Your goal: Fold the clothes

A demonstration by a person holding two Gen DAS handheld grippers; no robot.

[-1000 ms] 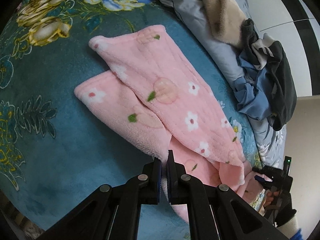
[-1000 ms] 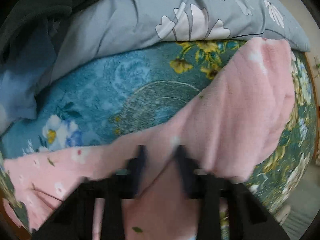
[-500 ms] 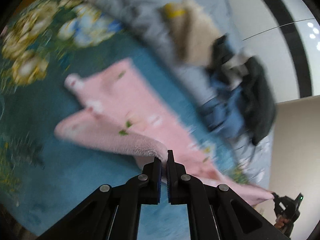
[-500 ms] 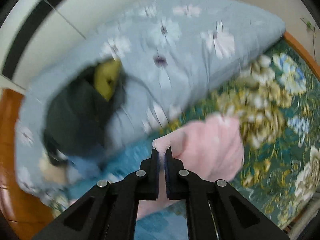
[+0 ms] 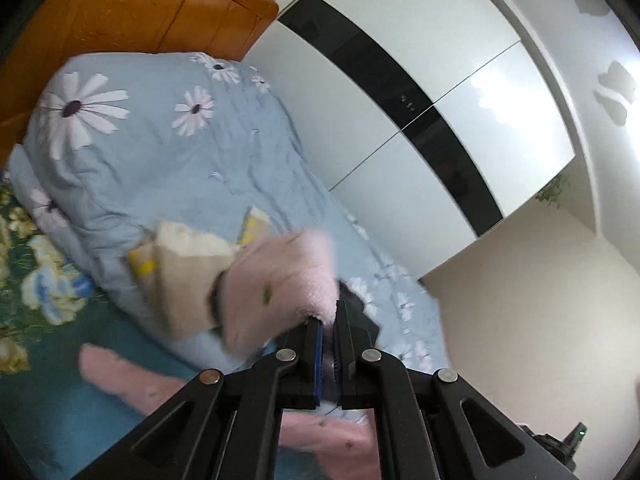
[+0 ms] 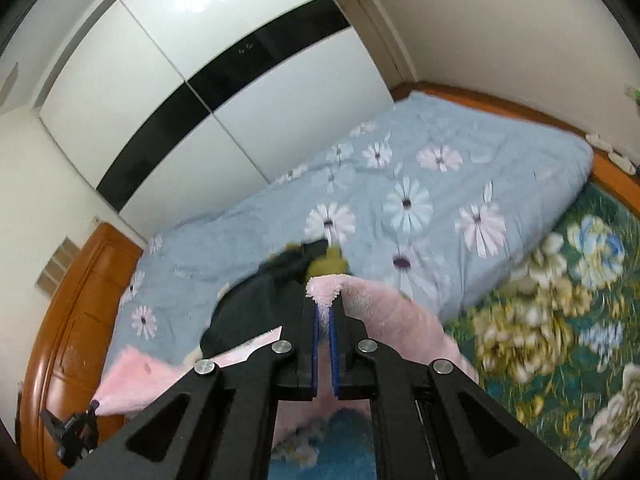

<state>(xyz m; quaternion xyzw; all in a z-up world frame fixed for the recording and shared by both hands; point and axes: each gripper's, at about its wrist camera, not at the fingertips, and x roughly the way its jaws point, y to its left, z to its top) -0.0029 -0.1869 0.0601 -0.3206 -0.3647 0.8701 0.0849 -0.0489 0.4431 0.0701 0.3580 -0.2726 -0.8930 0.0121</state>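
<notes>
1. The left gripper (image 5: 329,320) has its jaws pressed together on an edge of the pink fleece garment (image 5: 280,280); the fluffy cloth bunches up just past its tips and drapes away to the left of them.
2. The right gripper (image 6: 325,308) is likewise clamped on a tuft of the same pink fleece garment (image 6: 392,312), which pokes up between the blue pads and falls off to the right.
3. In the right wrist view the garment stretches from these tips down to the lower left, where the other gripper holds its far corner.
4. More pink cloth hangs below the left gripper, over the teal floral bedspread (image 5: 48,392).
5. Beyond the garment lies a pale blue daisy-print duvet (image 6: 440,184), with a heap of dark clothes (image 6: 256,296) and a beige and yellow item (image 5: 180,280) on it.
6. Behind the duvet stand a white wardrobe with a black band (image 6: 224,80) and an orange wooden headboard (image 5: 140,4).
</notes>
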